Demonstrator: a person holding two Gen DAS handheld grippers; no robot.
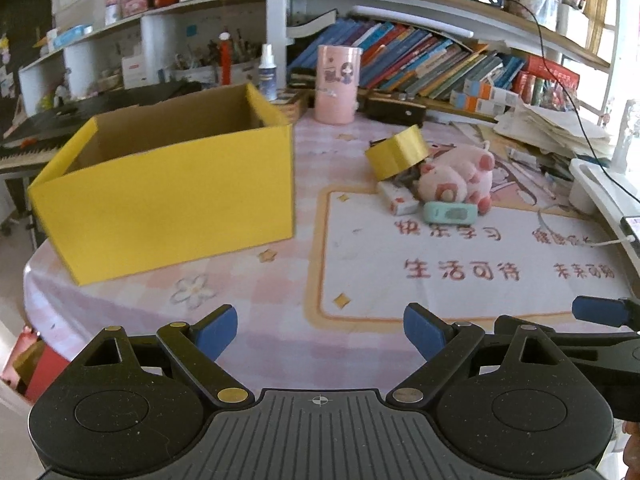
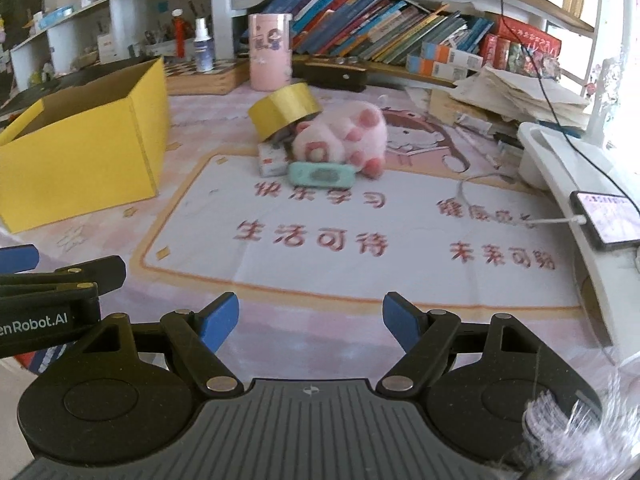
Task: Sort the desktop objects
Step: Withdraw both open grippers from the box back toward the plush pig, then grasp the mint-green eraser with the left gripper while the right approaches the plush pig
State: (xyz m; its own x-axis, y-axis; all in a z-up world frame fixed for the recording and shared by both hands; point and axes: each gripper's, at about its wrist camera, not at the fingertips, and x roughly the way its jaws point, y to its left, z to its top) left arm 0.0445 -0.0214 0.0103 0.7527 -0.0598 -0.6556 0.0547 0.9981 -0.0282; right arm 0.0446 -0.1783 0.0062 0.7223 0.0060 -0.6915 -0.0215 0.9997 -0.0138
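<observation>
Both claws spread wide, empty: left gripper (image 1: 320,332), right gripper (image 2: 310,322). Pile ahead mid-mat: tape roll (image 2: 285,114), plush pig (image 2: 340,138), teal case (image 2: 322,174) lying crosswise. Yellow box (image 1: 168,192) left. Right claw faces pile squarely.

**Desk count**

One open yellow cardboard box (image 1: 168,196), one roll of shiny gold tape (image 1: 398,152), one pink plush pig (image 1: 460,178), one mint-green flat case (image 1: 450,212), one small white printed carton (image 1: 398,200), one tall pink cylindrical tin (image 1: 337,84), one white spray bottle (image 1: 267,72).
</observation>
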